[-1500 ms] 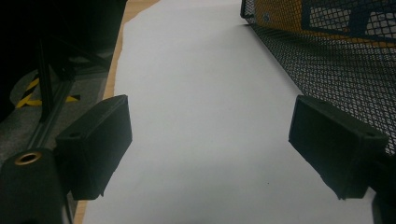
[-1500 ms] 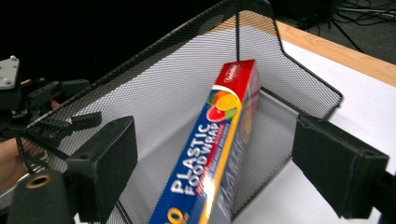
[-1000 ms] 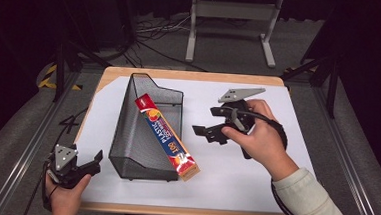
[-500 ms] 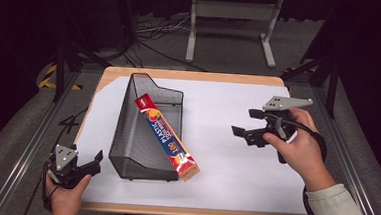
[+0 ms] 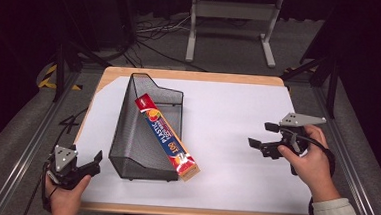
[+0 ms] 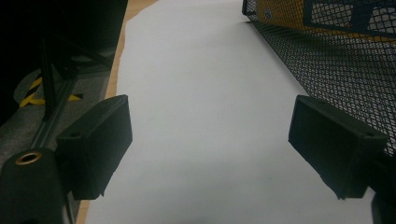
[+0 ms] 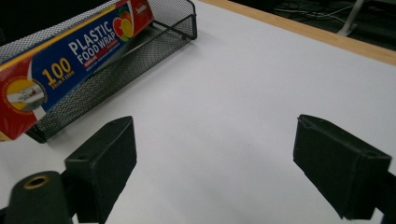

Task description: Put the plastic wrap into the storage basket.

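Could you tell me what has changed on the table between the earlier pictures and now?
The right claw has drawn away from the plastic wrap box toward the table's right edge, its jaws just opening further, with nothing between them. The left claw, the box and the mesh basket stayed where they were.

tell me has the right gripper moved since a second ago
Yes. The right gripper has drawn away from the mesh basket toward the table's right edge, jaws open and empty.

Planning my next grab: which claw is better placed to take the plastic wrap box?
Probably right. The right claw is open and faces the box across bare paper, with its protruding end nearest. The left claw has the mesh basket wall between it and the box.
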A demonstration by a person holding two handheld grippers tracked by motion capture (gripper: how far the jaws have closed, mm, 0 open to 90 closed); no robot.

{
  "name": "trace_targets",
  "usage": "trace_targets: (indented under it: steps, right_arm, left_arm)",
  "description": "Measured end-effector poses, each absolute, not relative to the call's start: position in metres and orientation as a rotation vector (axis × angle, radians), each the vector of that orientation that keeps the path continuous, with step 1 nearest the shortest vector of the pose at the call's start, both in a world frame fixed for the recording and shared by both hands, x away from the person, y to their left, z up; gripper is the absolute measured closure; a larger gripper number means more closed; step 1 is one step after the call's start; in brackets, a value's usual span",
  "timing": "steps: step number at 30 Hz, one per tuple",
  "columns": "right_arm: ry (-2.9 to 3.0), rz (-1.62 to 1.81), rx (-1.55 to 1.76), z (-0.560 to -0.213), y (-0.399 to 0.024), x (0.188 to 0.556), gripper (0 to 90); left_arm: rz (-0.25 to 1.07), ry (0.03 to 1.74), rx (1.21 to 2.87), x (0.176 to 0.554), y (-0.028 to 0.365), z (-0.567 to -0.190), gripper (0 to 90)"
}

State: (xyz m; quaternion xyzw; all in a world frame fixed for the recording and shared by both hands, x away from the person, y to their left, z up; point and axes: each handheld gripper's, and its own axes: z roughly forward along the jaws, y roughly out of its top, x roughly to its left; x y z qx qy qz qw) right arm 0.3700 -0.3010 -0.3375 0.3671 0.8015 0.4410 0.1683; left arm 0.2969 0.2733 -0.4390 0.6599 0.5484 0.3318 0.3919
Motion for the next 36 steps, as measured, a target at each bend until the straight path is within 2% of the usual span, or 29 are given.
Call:
trace_targets:
  steps: [16,29,36]
  right_arm:
    - [2.27,1.201,1.087,-0.4,-0.332,0.36,15.0]
    - [2.286,1.153,1.139,-0.438,-0.337,0.353,14.6]
    - [2.288,1.132,1.142,-0.444,-0.338,0.354,15.2]
  left_arm:
    - [0.848,1.392,1.671,0.296,0.274,-0.439,14.1]
    - [0.843,1.377,1.68,0.296,0.273,-0.438,14.0]
    - [0.831,1.381,1.683,0.298,0.272,-0.44,13.8]
